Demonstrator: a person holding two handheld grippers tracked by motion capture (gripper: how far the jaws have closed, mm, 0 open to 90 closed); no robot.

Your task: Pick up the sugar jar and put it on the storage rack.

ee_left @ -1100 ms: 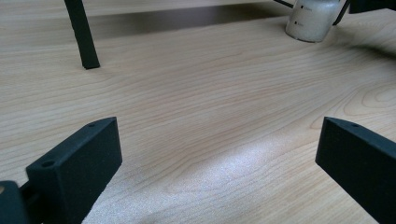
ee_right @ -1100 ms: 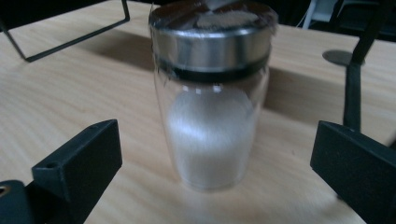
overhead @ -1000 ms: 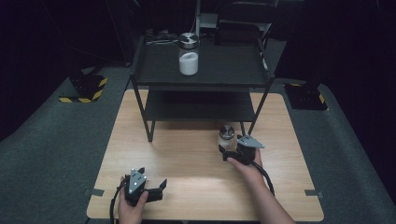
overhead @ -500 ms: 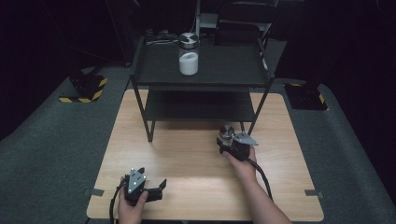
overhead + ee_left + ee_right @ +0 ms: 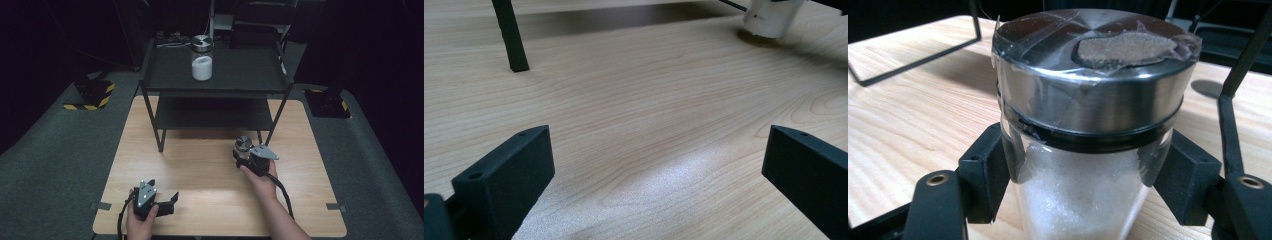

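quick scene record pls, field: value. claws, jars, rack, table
right claw: shut on jar, jaws on the glass below the lid, in front of the rack's right front leg
held jar: steel lid taped, white grains inside; upright, lifted or on the table cannot tell
left claw: open, nothing between its jaws, low over the table's near left edge
second jar: upright on the rack's top shelf, white grains, steel lid
rack: black, two shelves, at the table's far side
table: light wood

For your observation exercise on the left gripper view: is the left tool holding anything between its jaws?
No. The left tool has its jaws standing wide apart, with nothing but bare wooden table between them.
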